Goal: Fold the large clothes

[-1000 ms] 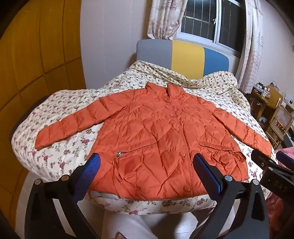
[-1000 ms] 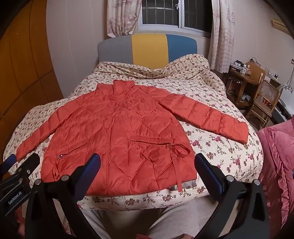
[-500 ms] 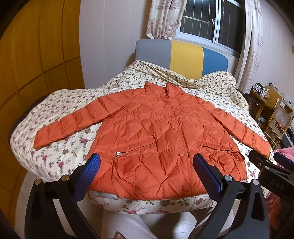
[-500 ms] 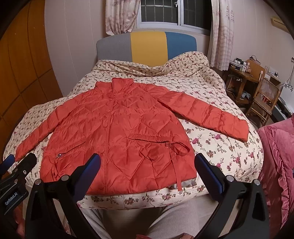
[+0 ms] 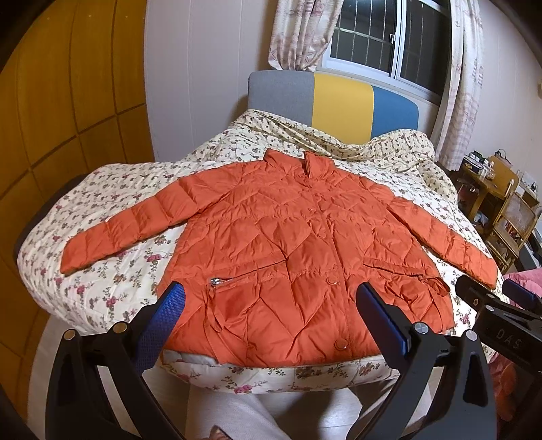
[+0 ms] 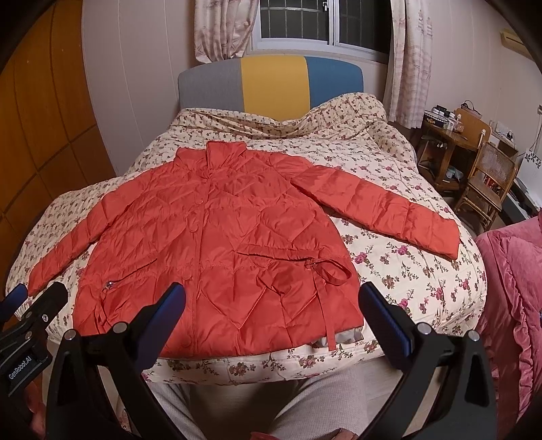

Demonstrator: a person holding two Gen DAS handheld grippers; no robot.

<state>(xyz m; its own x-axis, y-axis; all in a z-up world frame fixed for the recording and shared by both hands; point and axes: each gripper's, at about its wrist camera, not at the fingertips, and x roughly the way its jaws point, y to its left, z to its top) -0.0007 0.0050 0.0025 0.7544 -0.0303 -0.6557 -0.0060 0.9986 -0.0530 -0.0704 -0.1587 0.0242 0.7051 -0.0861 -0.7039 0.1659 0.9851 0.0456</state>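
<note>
Left wrist view: orange quilted jacket (image 5: 291,257) lies flat, front up, on a floral bedspread (image 5: 101,281), collar toward the headboard (image 5: 332,105), hem at the near edge of the bed. Both sleeves spread outward and down; left sleeve (image 5: 125,230) ends well clear of the body, right sleeve (image 5: 443,237) reaches toward the bed's far side. Front is buttoned. Zip pocket (image 5: 223,280) on the left panel, drawstring loop (image 5: 430,286) on the right.

Left gripper (image 5: 269,311) hovers above the near hem, its blue-padded fingers (image 5: 162,318) spread wide with nothing between them, not touching the cloth. Right gripper (image 5: 491,314) shows at the right edge of this view, just beyond the right cuff.

Right wrist view: same jacket (image 6: 216,250), seen from further right. Right sleeve (image 6: 376,210) lies diagonally across the bedspread (image 6: 406,277), cuff near the bed's right edge. A tie strap (image 6: 330,318) hangs down past the hem, where grey lining peeks out. Right gripper (image 6: 271,314) is held above the hem corner, jaws wide apart and empty, fingers (image 6: 382,318) clear of the fabric. Left gripper (image 6: 30,304) enters at the lower left, near the left cuff.

A person's legs in pale trousers (image 6: 305,406) stand against the foot of the bed. Wooden chair (image 6: 487,176) and small table sit to the right; pink quilted cover (image 6: 511,287) at the right edge. Curtained window (image 6: 321,20) behind the headboard.
</note>
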